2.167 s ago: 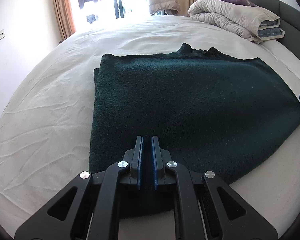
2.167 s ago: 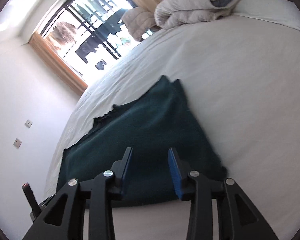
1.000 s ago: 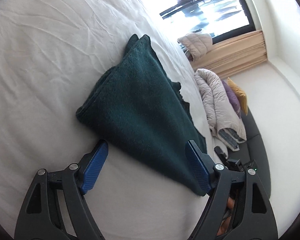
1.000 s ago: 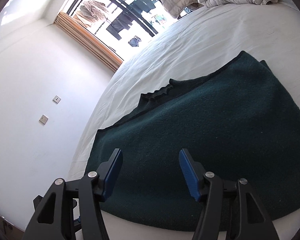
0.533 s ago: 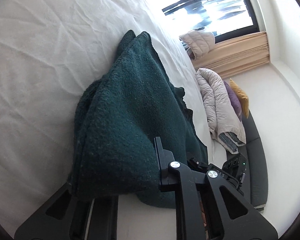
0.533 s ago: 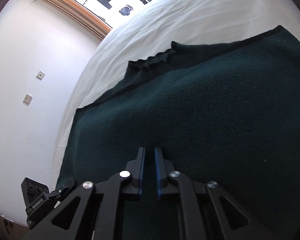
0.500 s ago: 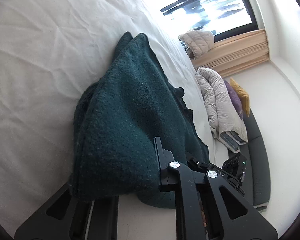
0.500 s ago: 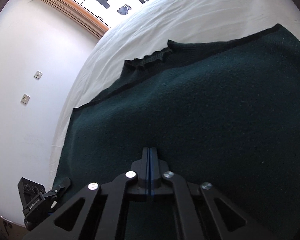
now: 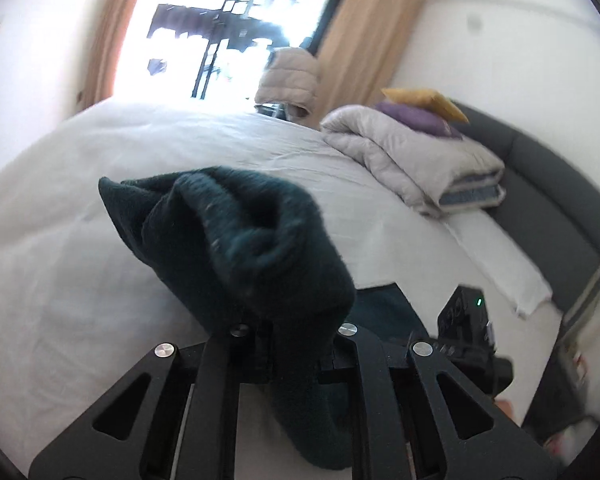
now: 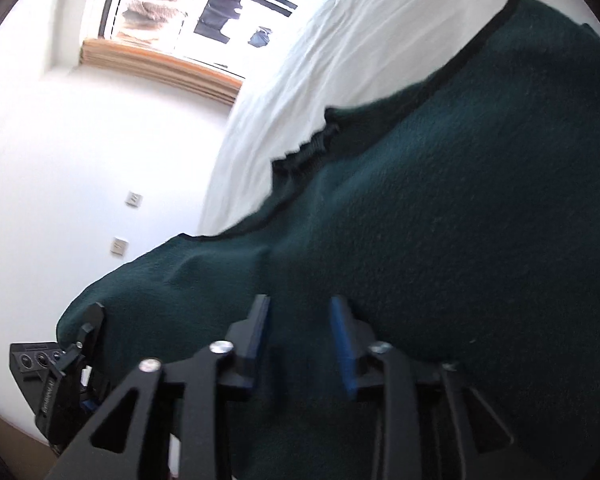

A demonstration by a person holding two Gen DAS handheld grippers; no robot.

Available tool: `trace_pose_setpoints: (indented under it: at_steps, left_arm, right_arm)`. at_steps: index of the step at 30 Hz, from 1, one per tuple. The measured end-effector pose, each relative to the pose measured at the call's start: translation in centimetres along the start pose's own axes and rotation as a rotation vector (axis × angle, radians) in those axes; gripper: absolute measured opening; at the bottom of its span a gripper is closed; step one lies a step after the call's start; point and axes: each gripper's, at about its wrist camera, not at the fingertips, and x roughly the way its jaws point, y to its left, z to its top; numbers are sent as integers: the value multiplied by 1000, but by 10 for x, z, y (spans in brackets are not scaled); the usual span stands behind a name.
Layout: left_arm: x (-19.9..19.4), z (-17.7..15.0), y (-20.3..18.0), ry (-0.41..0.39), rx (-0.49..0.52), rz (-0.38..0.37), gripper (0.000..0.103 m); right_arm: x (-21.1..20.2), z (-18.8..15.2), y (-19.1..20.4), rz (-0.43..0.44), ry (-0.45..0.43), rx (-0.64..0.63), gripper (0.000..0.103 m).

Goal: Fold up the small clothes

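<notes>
two tongs are at work, one in each hand. the left tongs [image 9: 292,354] are clamped on a bunched edge of the one dark green fleece garment [image 9: 244,248]; the fabric swallows both of their fingertips, so the pads themselves cannot be seen, only the black arms and four silver screws. the lifted fold rises in front of the lens as a rounded lump and hangs down between the arms, raised off the white sheeted bed [image 9: 60,280].

the right tongs [image 10: 302,340] stand apart, their two blue pads [image 10: 342,344] hovering low over the garment with fabric beneath the gap but nothing pinched; their jaws have just been opening. from this side the same garment [image 10: 460,240] spreads across most of the view, its black-trimmed edge and ribbed collar [image 10: 312,148] lying on the bed, its right part cut off by the lens rim. the picture is blurred.

each camera catches a piece of the other tool: a black body with a green light at the right in the left wrist view, a black block at the lower left in the right wrist view.

further off lie one folded grey duvet [image 9: 416,160], two cushions on it, one purple [image 9: 416,118] and one yellow [image 9: 424,100], and one beige padded jacket [image 9: 288,80] by the bright window [image 9: 236,28], where glare washes out the detail. two wall sockets [image 10: 126,222] show on the white wall.
</notes>
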Motion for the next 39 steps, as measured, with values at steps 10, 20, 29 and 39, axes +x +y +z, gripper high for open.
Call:
trace_pose_setpoints:
  at_steps: [10,20,29,39]
  left_arm:
    - [102,-108,-130,210,551,82,10]
    - [100,-138,-154,136,748,126,10]
    - [97,-139,-140,124,708,124,9]
    - [71,-145,-140,23,704,83,8]
  right_arm:
    - [-46,36,-55,269,14,163,74]
    - [-26,53,-17,25,116,52,83]
    - [6,78,-9,-220,197,-71,23]
    - [-44,43,10,-159,24,-70,16]
